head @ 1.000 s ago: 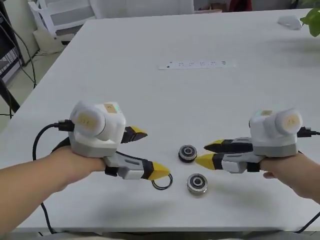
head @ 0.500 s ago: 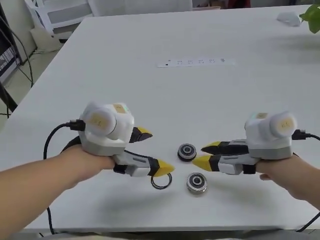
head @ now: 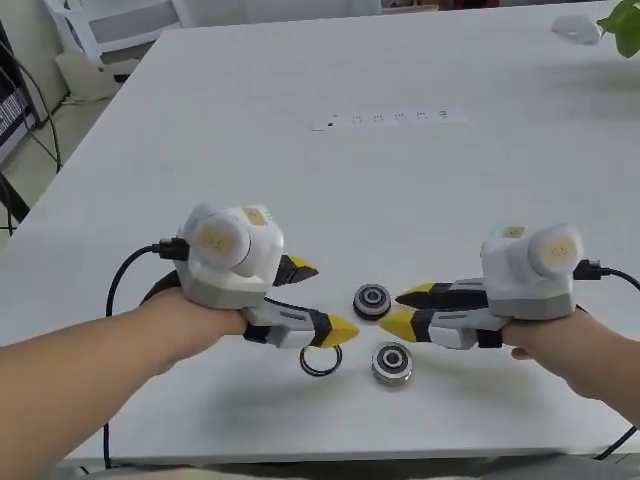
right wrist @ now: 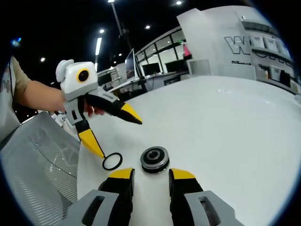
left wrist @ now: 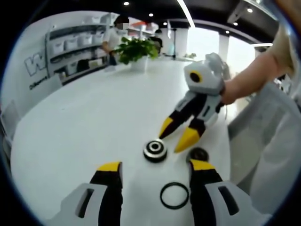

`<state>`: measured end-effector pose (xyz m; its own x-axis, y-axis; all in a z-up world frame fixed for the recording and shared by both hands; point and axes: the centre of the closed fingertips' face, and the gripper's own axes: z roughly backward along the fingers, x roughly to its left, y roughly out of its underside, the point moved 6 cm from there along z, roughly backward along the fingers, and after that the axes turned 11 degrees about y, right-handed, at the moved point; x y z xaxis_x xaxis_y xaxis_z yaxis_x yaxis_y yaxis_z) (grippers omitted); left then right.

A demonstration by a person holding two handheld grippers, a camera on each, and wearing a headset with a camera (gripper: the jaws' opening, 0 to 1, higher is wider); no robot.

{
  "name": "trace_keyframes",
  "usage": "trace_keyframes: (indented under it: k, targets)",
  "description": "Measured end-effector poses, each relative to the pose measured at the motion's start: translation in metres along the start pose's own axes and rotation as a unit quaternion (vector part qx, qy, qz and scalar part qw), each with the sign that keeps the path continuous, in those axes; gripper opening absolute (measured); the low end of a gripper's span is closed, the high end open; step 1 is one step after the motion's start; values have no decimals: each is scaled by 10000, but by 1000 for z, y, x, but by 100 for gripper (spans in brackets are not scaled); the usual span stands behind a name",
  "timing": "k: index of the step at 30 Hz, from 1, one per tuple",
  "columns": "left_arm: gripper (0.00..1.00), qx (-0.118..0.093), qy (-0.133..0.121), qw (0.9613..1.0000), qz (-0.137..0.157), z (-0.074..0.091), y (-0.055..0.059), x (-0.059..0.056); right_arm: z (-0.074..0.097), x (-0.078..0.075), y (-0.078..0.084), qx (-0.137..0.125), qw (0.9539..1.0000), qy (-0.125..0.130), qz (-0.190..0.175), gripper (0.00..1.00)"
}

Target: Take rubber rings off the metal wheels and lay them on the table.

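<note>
The left hand-held gripper [head: 325,299] and right hand-held gripper [head: 398,309] each carry a rounded white housing on a grey body, with black jaws tipped yellow (a black cable [head: 120,270] leaves each housing's rear). A beige sleeve [right wrist: 6,80] is worn.

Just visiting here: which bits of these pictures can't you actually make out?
- Head view: the thin black rubber ring is partly covered by a yellow-tipped finger of the left gripper.
- Left gripper view: one small round metal wheel sits partly behind that gripper's own finger.
- Head view: the white power strip has sockets too small to read; the green plant is cut off by the edge.
</note>
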<state>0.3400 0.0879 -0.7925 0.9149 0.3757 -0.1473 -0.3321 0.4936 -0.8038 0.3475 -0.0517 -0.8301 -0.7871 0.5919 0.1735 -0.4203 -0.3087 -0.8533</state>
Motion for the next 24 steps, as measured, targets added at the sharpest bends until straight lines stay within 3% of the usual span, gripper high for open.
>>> trace_keyframes:
  k: [24]
  targets:
    - [45, -53, 143, 9997, 169, -25, -8, 4, -1, -2, 3, -49, 10000, 21, 13, 25]
